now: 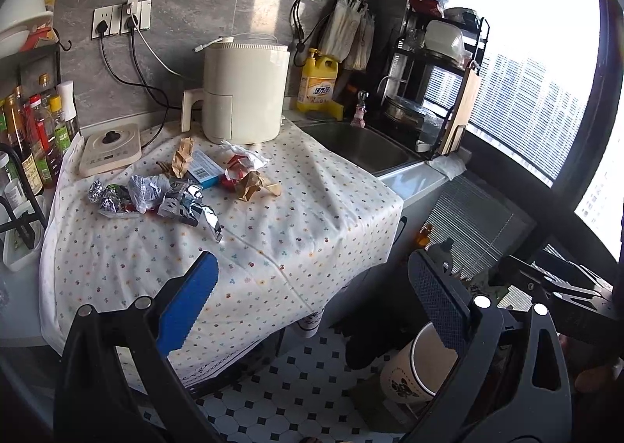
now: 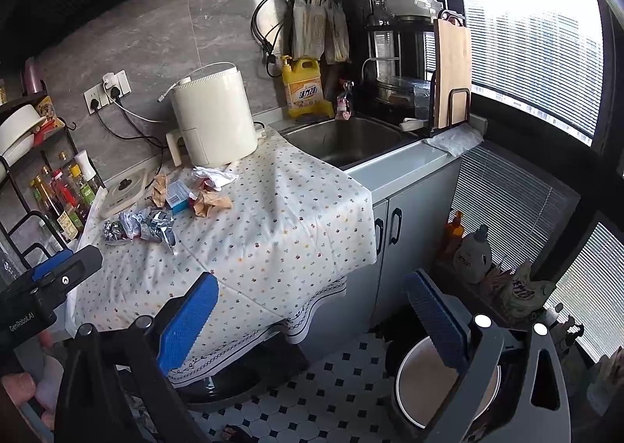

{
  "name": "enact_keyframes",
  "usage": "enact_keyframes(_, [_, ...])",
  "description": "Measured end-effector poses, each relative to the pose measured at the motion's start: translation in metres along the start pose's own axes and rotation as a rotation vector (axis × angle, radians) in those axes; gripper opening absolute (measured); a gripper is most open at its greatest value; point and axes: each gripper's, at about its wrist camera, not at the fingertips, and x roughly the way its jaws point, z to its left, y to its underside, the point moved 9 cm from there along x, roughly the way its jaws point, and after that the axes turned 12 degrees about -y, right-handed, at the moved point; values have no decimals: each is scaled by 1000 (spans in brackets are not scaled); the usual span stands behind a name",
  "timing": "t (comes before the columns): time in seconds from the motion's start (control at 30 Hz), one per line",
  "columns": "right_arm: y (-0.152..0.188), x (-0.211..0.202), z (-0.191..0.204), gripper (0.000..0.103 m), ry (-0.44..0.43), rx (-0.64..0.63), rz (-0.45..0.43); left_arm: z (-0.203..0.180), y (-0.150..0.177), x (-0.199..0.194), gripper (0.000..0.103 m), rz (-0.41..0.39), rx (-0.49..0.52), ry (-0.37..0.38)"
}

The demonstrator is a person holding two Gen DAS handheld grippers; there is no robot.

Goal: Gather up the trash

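On the worktop, left wrist view:
Cloth: a dotted cloth point(image 1: 273, 232) covers the worktop and hangs over its front edge.
Trash: a loose heap lies toward the back left of the cloth: foil wrappers point(image 1: 156, 199), brown paper point(image 1: 253, 185), a blue box point(image 1: 204, 168) and a white-and-red wrapper point(image 1: 241, 160).
Fryer: a cream air fryer point(image 1: 243, 92) stands just behind the heap.
Sink: a steel sink point(image 1: 362, 146) is to the right, with a yellow bottle point(image 1: 316, 82) behind it.
Left claw: the left claw point(image 1: 316, 306) is spread wide and empty, well short of the trash.
Bin: a white bin point(image 1: 417, 365) stands on the tiled floor, partly behind the claw's right finger.

Right wrist view:
Trash: the same heap point(image 2: 171, 205) sits on the far left of the cloth.
Right claw: the right claw point(image 2: 312, 318) is wide apart, holding nothing, out past the worktop's front edge.
Bin: it stands below the right finger, open top up.
Board: a wooden board point(image 2: 452, 72) is upright in the rack beside the sink.
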Motion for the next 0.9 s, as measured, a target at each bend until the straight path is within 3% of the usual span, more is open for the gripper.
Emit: enact_keyframes(0.9, [-1,1,0,95,-9,-12,0,5,1,-3,97,-3,-10,-17])
